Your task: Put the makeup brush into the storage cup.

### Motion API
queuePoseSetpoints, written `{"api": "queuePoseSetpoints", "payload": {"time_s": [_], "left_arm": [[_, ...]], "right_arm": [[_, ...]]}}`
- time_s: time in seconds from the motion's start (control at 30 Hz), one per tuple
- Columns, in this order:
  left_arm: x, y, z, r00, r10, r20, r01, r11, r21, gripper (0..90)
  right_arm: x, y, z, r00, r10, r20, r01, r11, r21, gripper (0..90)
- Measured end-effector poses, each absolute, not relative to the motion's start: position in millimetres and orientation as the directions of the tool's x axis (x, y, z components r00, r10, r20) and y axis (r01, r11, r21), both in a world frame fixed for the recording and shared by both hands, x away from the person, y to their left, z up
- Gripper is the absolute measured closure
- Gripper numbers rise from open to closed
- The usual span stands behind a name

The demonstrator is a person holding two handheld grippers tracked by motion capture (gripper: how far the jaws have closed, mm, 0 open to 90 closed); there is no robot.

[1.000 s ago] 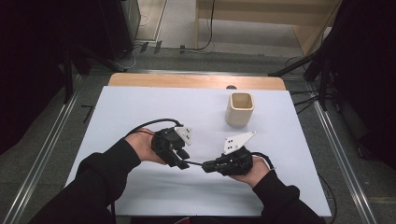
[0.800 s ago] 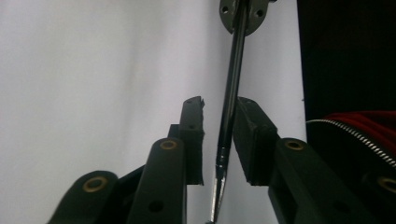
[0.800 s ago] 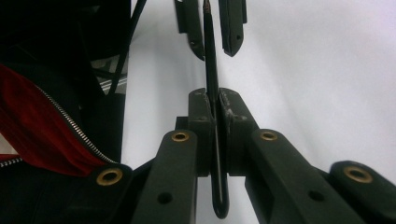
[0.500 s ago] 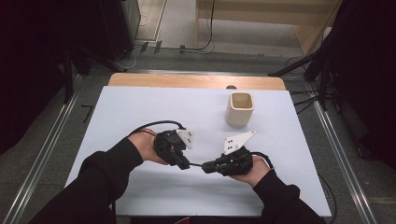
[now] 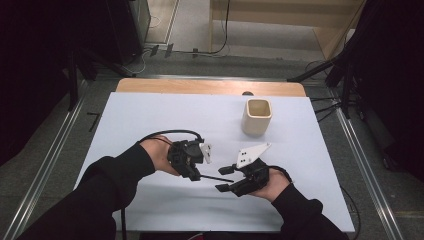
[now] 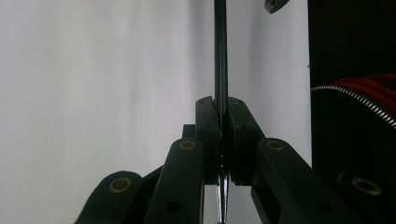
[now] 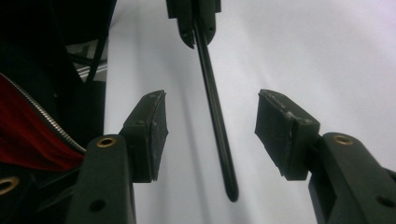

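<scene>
Your count: two grippers, left gripper (image 5: 196,176) and right gripper (image 5: 226,179); one black rod (image 5: 217,177); one beige cup (image 5: 257,116); one table (image 5: 150,115)

A thin black rod (image 5: 216,177), straight and glossy, was held level above the white tabletop (image 5: 150,115) near its front edge. One end was clamped; the rounded free end (image 7: 232,193) pointed right.

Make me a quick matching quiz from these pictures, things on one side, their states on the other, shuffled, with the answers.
Things:
1. left gripper
2. right gripper
3. black rod
4. beige cup

States:
A. standing upright, apart from both hands
B. jaws apart, pressing on nothing
C. clamped at one end, its other end free
D. jaws closed on something thin

Pairs: 1-D, 2-B, 3-C, 4-A
</scene>
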State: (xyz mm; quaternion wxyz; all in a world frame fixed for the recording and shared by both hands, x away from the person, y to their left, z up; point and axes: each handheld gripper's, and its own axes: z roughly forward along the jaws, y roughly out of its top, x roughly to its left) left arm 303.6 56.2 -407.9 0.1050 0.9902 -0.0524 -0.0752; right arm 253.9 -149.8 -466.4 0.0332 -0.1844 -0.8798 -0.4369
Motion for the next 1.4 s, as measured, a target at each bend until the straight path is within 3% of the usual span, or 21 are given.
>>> {"api": "queuePoseSetpoints", "payload": {"time_s": [0.37, 0.47, 0.53, 0.77, 1.4], "left_arm": [[303, 46, -407, 0.981, -0.144, -0.129, -0.127, -0.983, 0.130, 85.2], [303, 45, -408, 0.980, -0.143, -0.137, -0.125, -0.984, 0.130, 85.2], [303, 43, -409, 0.978, -0.151, -0.142, -0.134, -0.983, 0.124, 85.2], [303, 39, -408, 0.975, -0.163, -0.149, -0.148, -0.983, 0.105, 85.2], [305, 35, -413, 0.972, -0.166, -0.167, -0.150, -0.983, 0.102, 84.6]], "right_arm": [[257, -136, -475, -0.916, 0.329, 0.231, 0.388, 0.571, 0.723, 27.0], [258, -135, -475, -0.915, 0.334, 0.228, 0.388, 0.566, 0.727, 27.0], [258, -133, -475, -0.920, 0.326, 0.217, 0.376, 0.576, 0.726, 38.0], [260, -127, -477, -0.912, 0.328, 0.245, 0.397, 0.565, 0.723, 59.6], [261, -125, -480, -0.916, 0.299, 0.266, 0.396, 0.578, 0.714, 83.7]]}}
